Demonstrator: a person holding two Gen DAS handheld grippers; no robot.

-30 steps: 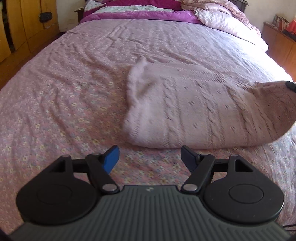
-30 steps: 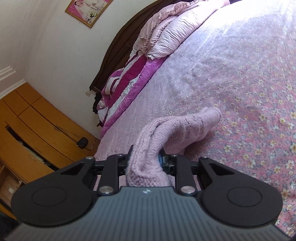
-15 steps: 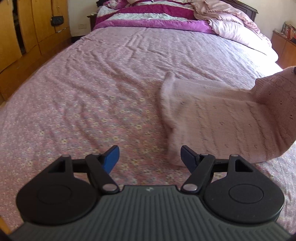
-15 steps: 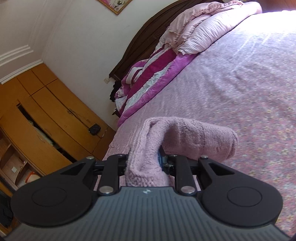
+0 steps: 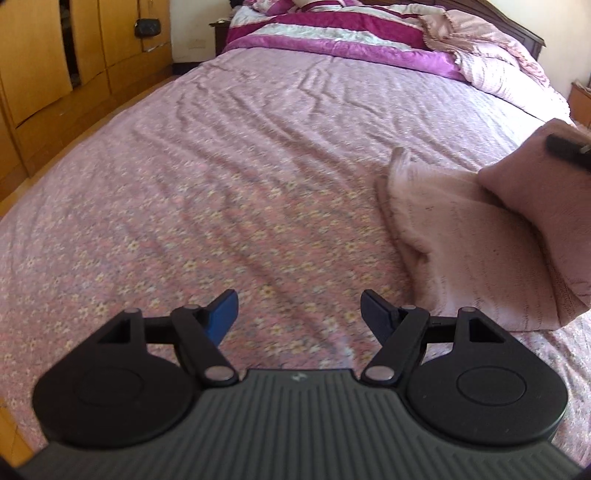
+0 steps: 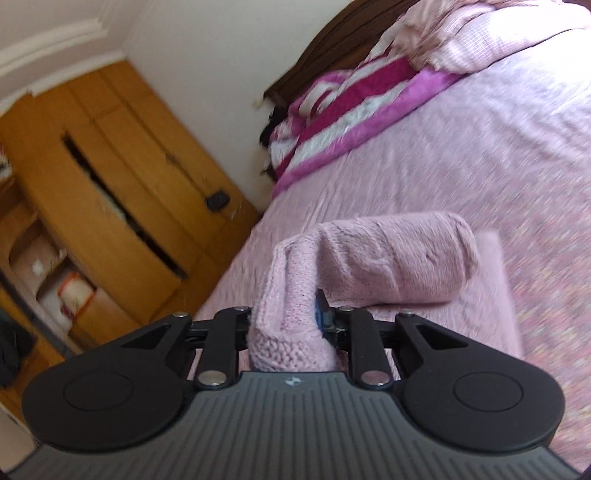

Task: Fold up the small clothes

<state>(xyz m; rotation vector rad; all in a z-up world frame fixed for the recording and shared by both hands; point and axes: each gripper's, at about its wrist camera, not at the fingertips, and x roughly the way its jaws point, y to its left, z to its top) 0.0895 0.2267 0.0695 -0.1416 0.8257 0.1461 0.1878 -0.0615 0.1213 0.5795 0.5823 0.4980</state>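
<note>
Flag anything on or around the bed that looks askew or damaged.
Nothing looks damaged or spilled. The wardrobe door stands ajar and the bedsheet is wrinkled. The pink sweater is mid-fold, one end clamped in the right tongs; the left tongs are open and empty.

The left gripper (image 5: 299,314) hovers over a bed (image 5: 221,192) with its blue-padded fingers (image 5: 223,314) spread apart and nothing between them. A pink knitted garment (image 5: 461,251) lies on the floral sheet to the right. Its far right part is lifted and folded over, with a dark gripper tip (image 5: 569,149) on it. A striped blanket (image 5: 332,33) lies at the bed's head, and a wooden wardrobe (image 5: 55,66) stands left.
</note>
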